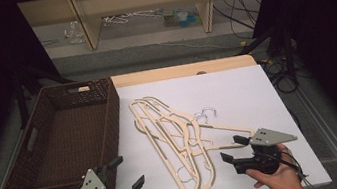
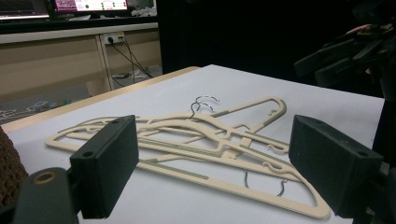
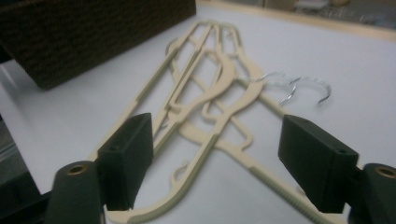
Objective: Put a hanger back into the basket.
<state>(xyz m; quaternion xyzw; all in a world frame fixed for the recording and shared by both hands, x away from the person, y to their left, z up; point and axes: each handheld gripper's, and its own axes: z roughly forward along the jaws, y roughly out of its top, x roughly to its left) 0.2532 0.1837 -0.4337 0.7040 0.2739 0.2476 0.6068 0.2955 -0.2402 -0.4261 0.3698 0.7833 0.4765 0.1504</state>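
Beside the hangers (image 1: 178, 138), both grippers gape wide, holding nothing.

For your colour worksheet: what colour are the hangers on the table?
Cream hangers with silver metal hooks, clearest in the high view.

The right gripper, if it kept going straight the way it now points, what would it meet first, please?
Most likely the pile of cream hangers: the right gripper stands open, aimed along the white table, with the pile lying between and just beyond its jaws. The wicker basket sits farther off.
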